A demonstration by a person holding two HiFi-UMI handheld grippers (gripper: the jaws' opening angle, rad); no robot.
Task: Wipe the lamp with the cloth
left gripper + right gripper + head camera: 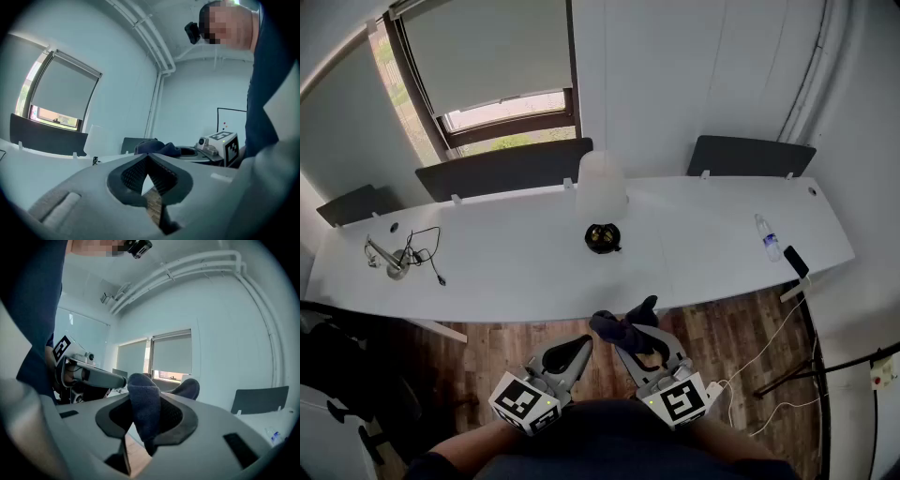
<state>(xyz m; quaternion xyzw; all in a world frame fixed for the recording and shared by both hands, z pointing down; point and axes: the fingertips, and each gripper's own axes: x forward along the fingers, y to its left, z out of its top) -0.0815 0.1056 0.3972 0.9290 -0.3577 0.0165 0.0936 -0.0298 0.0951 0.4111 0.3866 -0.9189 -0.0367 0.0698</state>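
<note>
**Cloth**: dark blue, bunched. Pinched between the fingers of the right gripper, with a fold standing up past the tips.

**Right gripper:** fingers closed on the cloth. Held low at 6 o'clock in the head view, over the wooden floor and short of the near edge of the bench.

**Left gripper**: fingers closed tip to tip with nothing between them. Just beside the right gripper, at its 9 o'clock.

**Lamp**: white shade, upright, long axis vertical. Stands toward the far edge of the bench.

**Dark round item**: sits just in front of the lamp; base or separate piece cannot be told.

**Governing relation:** the lamp lies at about 12 o'clock from the cloth, well apart, with the depth of the bench between them. The two grippers stand about equally near it, and the right one carries the cloth. Judged next move is a forward reach by the right gripper.
</note>
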